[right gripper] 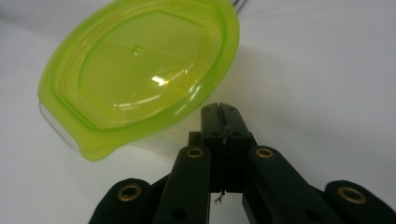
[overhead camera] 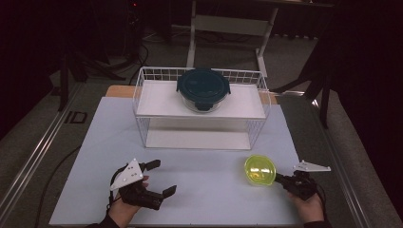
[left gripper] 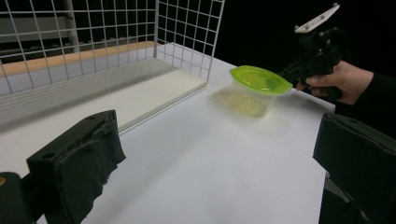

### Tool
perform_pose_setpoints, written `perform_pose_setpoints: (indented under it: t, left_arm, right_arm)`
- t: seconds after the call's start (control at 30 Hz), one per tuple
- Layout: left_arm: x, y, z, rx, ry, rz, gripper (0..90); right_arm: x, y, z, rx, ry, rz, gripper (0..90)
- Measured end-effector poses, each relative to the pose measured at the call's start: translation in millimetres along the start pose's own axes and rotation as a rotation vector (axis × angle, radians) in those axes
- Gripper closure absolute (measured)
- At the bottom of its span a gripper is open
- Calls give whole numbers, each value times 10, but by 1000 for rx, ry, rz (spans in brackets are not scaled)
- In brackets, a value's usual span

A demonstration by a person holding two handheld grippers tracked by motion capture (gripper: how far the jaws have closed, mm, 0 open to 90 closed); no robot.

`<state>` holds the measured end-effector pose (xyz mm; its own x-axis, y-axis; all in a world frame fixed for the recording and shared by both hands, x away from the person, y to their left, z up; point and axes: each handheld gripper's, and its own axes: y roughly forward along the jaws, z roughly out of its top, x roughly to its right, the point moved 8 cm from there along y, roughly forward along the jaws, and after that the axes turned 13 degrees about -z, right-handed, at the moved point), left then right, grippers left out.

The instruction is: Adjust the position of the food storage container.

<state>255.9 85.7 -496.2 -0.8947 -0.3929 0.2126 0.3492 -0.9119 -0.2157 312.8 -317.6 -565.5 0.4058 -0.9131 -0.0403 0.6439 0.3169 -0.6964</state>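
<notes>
Lime-green plastic tub (overhead camera: pixel 260 170), lid on, hanging just off the white table (overhead camera: pixel 214 204) in front of the wire rack's (overhead camera: pixel 142 95) right corner. Pinched at the lid's rim by the right gripper (overhead camera: pixel 278 177), jaws clenched tight on that thin edge. Looks like the only bit slim enough to grab, hence the slight tilt. Could be heading down to the tabletop or off toward the rack, hard to call.

Left gripper (overhead camera: pixel 162 177) parked in front of the rack's left half, jaws spread wide, holding nothing, well apart from the tub. Maybe on standby to steady things.

Bare table between both grippers and the rack, so nothing blocking a straight run. Rack itself: two white shelves, wire walls round the top one, lower one seemingly open toward the near side and free. Up on the top shelf, roughly centred: round glass container with a dark teal clip lid (overhead camera: pixel 203 88), hogging the middle but leaving room either side. Behind the rack, pale metal frame legs (overhead camera: pixel 192 42) on the floor, well out of the way.
</notes>
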Motion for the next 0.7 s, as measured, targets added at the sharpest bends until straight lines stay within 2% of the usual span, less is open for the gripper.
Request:
perform_pose_setpoints:
  t: [0.3, 0.5, 0.57, 0.7]
  left_arm:
    - [2, 3, -1, -1, -1, 1, 6]
    - [1, 5, -4, -2, -1, 1, 6]
    - [3, 4, -4, -3, 0, 1, 6]
    - [-4, -1, 3, 2, 0, 3, 6]
  right_arm:
    - [-178, 87, -32, -21, -33, 49, 899]
    - [-318, 133, -18, -15, -51, 96, 900]
    - [-327, 146, -12, -19, -72, 85, 899]
    - [-238, 160, 20, -18, -61, 54, 900]
